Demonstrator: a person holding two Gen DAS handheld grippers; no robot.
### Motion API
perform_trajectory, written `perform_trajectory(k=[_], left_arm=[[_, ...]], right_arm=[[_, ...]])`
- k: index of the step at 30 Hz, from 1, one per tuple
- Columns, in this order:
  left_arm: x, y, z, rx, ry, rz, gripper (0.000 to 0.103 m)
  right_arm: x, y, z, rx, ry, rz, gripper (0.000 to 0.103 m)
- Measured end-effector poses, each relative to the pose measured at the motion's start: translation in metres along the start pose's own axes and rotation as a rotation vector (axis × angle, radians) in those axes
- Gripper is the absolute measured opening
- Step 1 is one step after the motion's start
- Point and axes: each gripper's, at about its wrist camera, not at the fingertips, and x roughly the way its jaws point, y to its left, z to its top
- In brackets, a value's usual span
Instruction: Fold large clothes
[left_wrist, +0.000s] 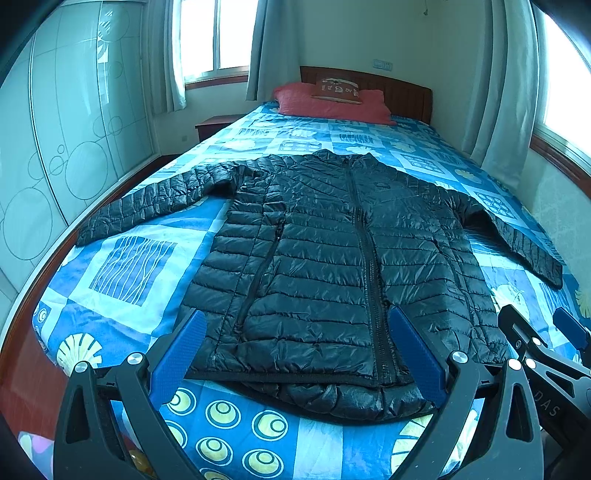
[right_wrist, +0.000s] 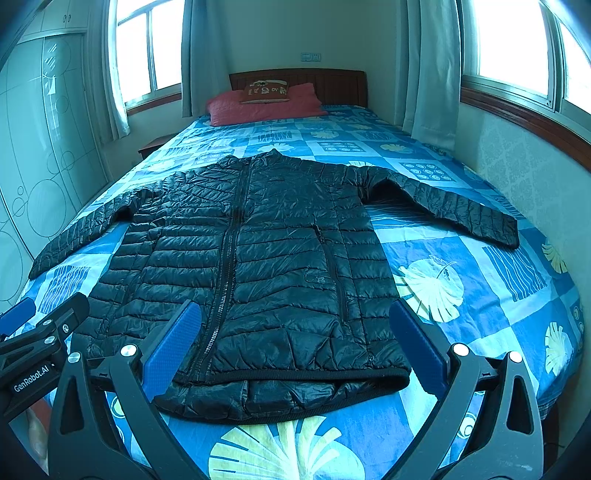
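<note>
1. A black puffy jacket lay flat on the bed, front side up, with its zipper closed.
2. Its collar pointed to the far end of the bed, and its bottom hem was at the near end, close to you.
3. Both sleeves were stretched out, one to the left and one to the right. The right sleeve reached almost to the wall side of the bed.
4. The bed had a blue cover with leaf and circle shapes on it.
5. A red pillow sat at the far end, with a small brown cushion on top of it.
6. You held the left gripper above the near hem of the jacket. Its blue fingers were spread wide apart and held nothing.
7. You held the right gripper just beside it, also over the near hem. Its fingers were spread wide too, with nothing between them.
8. Neither gripper looked to be touching the jacket.
</note>
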Motion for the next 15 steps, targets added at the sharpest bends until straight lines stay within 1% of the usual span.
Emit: perform_trajectory(k=[15], left_arm=[[0.0021,0.0004,0.0014,0.001,0.007,0.002,0.098]], right_arm=[[0.0045,0.0034,-0.0032,-0.003,0.010,0.006,0.101]])
